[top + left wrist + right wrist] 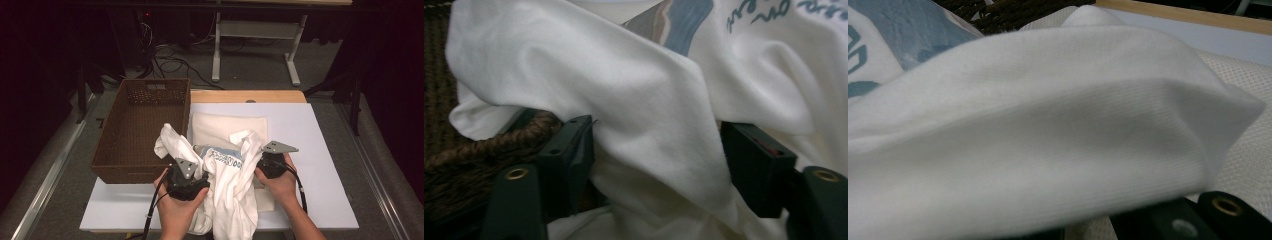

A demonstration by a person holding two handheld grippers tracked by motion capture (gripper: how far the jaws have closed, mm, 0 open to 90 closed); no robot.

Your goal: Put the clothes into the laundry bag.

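**Tools hold a white shirt bunched between them, basket off to the left**

Left tool (188,181) has its jaws part open around a thick fold of the white shirt (231,186); in the left gripper view the cloth (644,125) fills the gap, touching the left jaw, but the right one looks clear of it, so this side seems loose rather than pinched. Right tool (271,165) is closed tight on the other edge of the shirt, whose hem (1058,125) drapes over its jaws.

The shirt hangs crumpled between the two hands at the near middle of the desk (320,150), its printed front turned up, its long axis running roughly left to right from one tool to the other. A folded cream cloth (225,125) lies flat just behind it.

The brown woven basket (131,131) stands just beside the shirt on the left, nearest the left hand, so any move into it would likely be led from that side once the left grip is firm.
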